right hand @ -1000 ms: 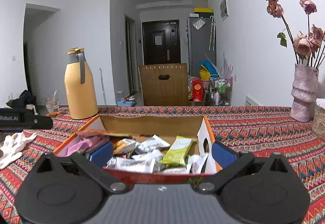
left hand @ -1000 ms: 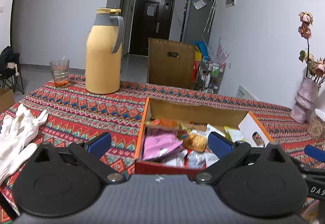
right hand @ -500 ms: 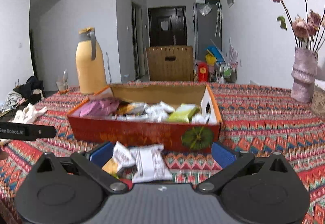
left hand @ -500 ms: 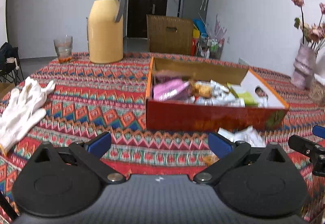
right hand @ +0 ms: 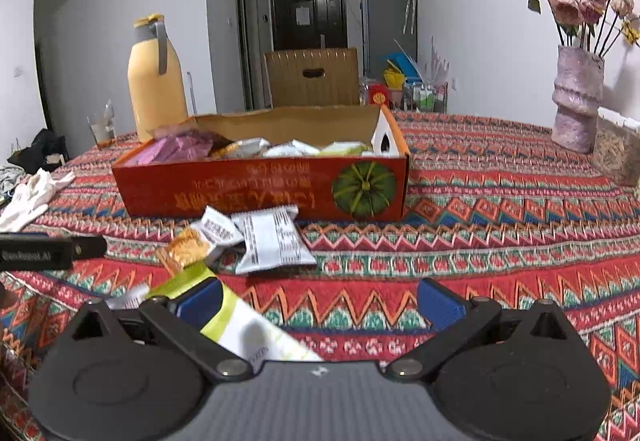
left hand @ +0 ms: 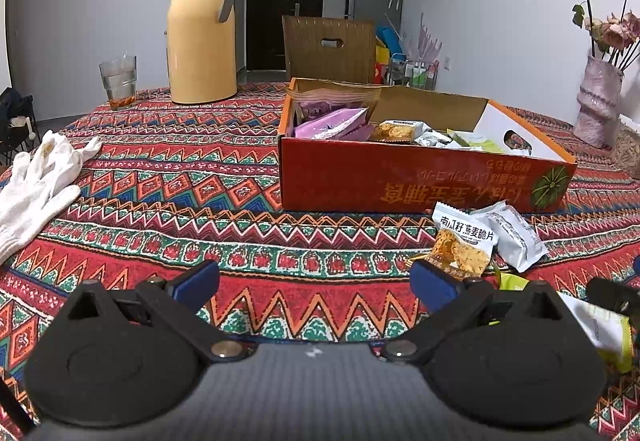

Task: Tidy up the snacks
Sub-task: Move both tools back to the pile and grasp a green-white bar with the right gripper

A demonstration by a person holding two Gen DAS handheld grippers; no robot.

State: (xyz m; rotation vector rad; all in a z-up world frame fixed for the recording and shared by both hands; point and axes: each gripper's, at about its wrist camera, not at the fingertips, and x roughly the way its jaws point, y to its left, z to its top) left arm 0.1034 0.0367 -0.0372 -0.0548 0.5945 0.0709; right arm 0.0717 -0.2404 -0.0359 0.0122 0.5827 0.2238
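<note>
Both grippers, left [left hand: 314,283] and right [right hand: 320,299], low over the patterned worktop [left hand: 180,201], jaws spread wide and gripping nothing. Red snack box [right hand: 260,191] ahead, already filled with packets. Three loose packets in front of it: oat-crisp packet [left hand: 464,245], white packet [right hand: 272,239], green-and-white packet [right hand: 236,321] lying under the right gripper's left finger.

Yellow thermos [left hand: 202,29], glass [left hand: 118,82], white gloves [left hand: 38,177] on patterned tablecloth [left hand: 180,169]; vase [right hand: 576,97] with dried roses.
</note>
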